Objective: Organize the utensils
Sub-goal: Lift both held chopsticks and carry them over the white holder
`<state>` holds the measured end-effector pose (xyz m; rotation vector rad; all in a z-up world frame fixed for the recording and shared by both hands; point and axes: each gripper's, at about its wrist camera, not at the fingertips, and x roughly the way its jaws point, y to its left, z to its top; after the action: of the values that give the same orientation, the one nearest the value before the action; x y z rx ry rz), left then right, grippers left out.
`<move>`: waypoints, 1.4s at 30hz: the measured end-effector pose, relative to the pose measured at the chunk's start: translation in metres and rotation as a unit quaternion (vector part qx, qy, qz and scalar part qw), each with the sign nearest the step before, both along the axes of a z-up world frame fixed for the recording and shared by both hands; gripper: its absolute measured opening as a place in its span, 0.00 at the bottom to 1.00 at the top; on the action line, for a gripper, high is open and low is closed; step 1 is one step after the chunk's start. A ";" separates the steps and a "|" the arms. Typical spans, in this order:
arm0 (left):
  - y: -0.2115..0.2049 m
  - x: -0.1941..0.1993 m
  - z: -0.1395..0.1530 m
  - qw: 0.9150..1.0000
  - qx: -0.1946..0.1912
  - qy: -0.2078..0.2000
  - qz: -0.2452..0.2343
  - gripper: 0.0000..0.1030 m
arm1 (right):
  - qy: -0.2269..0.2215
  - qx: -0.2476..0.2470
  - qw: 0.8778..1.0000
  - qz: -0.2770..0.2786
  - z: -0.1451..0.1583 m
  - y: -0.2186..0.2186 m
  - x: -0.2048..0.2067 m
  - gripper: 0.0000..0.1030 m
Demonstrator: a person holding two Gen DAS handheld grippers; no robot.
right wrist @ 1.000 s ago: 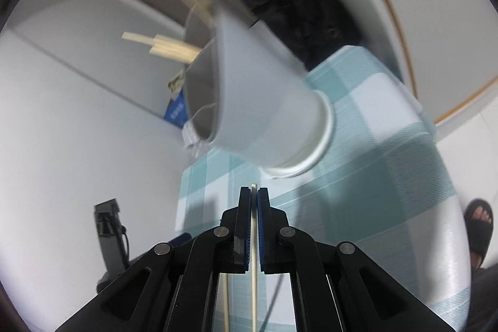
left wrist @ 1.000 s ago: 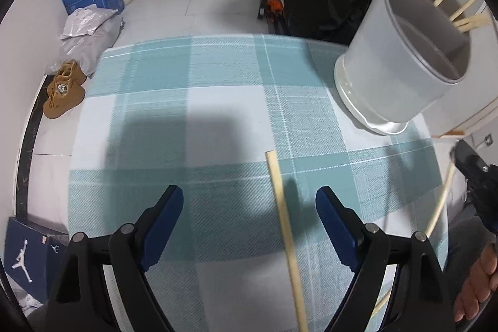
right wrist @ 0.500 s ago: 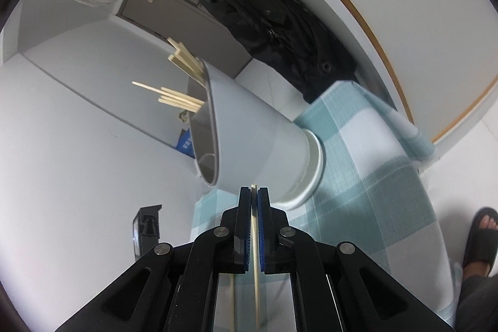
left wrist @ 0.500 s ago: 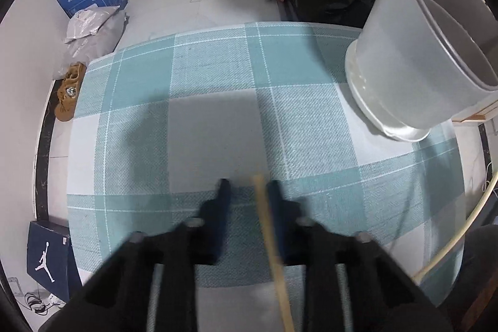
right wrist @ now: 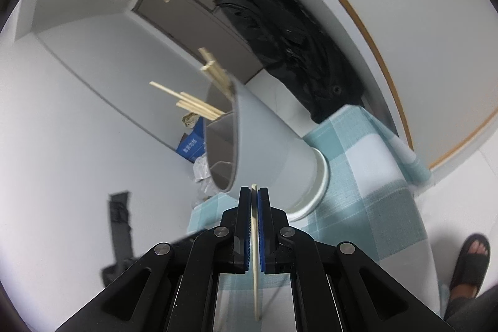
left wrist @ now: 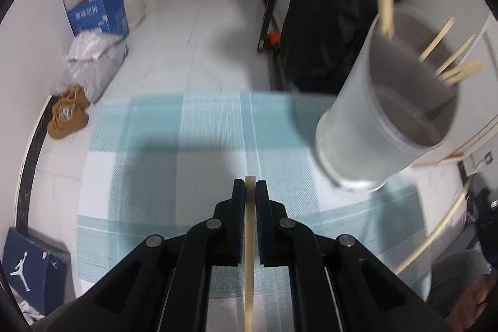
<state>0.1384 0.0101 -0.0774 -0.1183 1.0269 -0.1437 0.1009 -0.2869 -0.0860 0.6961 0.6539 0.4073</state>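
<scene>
Left tool (left wrist: 250,187): pinching a wooden chopstick (left wrist: 249,254) above the checked tabletop (left wrist: 162,176)
Right tool (right wrist: 254,195): gripping another chopstick (right wrist: 255,254) beside the holder
Utensil holder (left wrist: 382,126): standing on the tabletop, holding several chopsticks (left wrist: 451,64)

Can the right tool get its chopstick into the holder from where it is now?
Probably yes. The right tool is shut on a chopstick whose tip sits just below the white holder's rim. Nothing lies between them; it likely needs lifting over the rim first.
</scene>
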 end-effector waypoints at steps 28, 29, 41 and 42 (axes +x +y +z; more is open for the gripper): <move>0.017 -0.053 0.061 0.988 -0.053 -0.142 -0.021 0.02 | -0.088 -0.095 0.990 0.057 0.042 0.064 -0.035 0.03; 0.015 -0.052 0.062 0.988 -0.051 -0.144 -0.023 0.02 | -0.090 -0.098 0.989 0.059 0.043 0.066 -0.035 0.03; 0.007 -0.052 0.089 0.987 -0.036 -0.152 -0.045 0.02 | -0.103 -0.104 0.987 0.064 0.064 0.073 -0.026 0.03; 0.006 -0.051 0.092 0.987 -0.036 -0.153 -0.045 0.02 | -0.102 -0.102 0.987 0.063 0.066 0.072 -0.024 0.03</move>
<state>0.0872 0.0163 0.0142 -0.1125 0.7209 -0.2728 0.0766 -0.2148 -0.0199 0.4121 0.5378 0.5137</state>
